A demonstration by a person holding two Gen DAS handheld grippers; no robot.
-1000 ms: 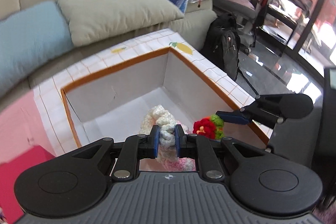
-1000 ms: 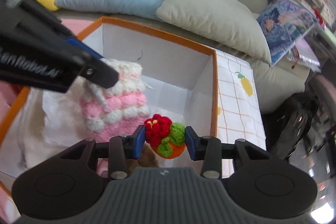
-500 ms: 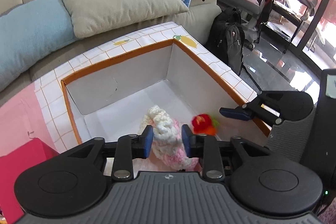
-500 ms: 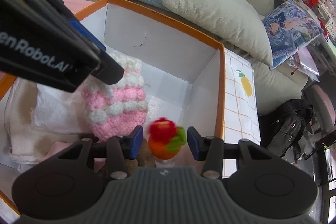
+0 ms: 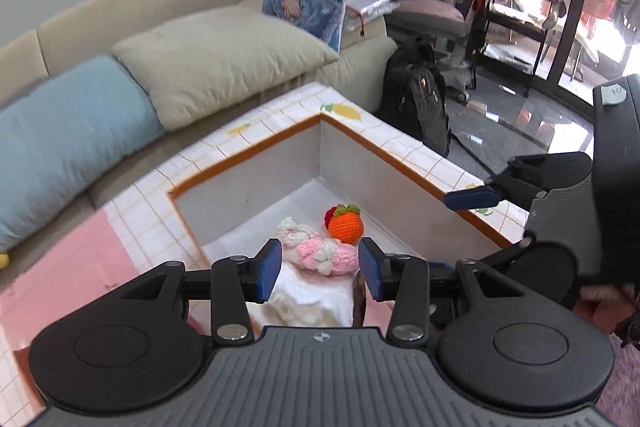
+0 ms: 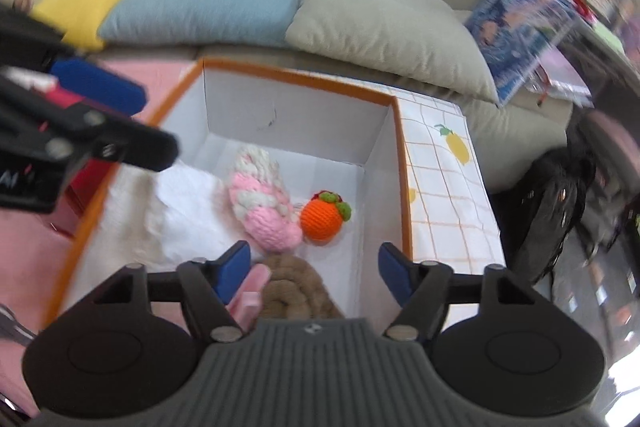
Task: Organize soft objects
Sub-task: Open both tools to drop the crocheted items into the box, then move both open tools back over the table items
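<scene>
The storage box [image 6: 400,131], orange-rimmed with a white lining, served as the reference for everything here. On its floor lay the pink-and-white crocheted piece [image 6: 260,203], and just beside it, toward the box's right wall, sat the orange crocheted fruit [image 6: 324,217]; the two looked to be touching, though blur in the right wrist view made that hard to confirm. Nearer the box's front edge rested a brown knitted item [image 6: 296,291] and a white cloth [image 6: 180,211] spread along the floor's left part.

The left gripper [image 5: 320,269] hovered above the box's near edge, its jaws having just been opening, standing apart with nothing between them; the pink-and-white piece lay well below. The right gripper [image 6: 314,271] hung over the box's front likewise, its jaws also just opened wide and holding nothing, the fruit down on the floor beyond them.

The step in hand appeared to be the release: both soft things were in the box and both tools free of them. The next move likely called for lifting clear of the box's rim, then turning toward whatever soft object outside the box was left to collect; none showed plainly in either view.
</scene>
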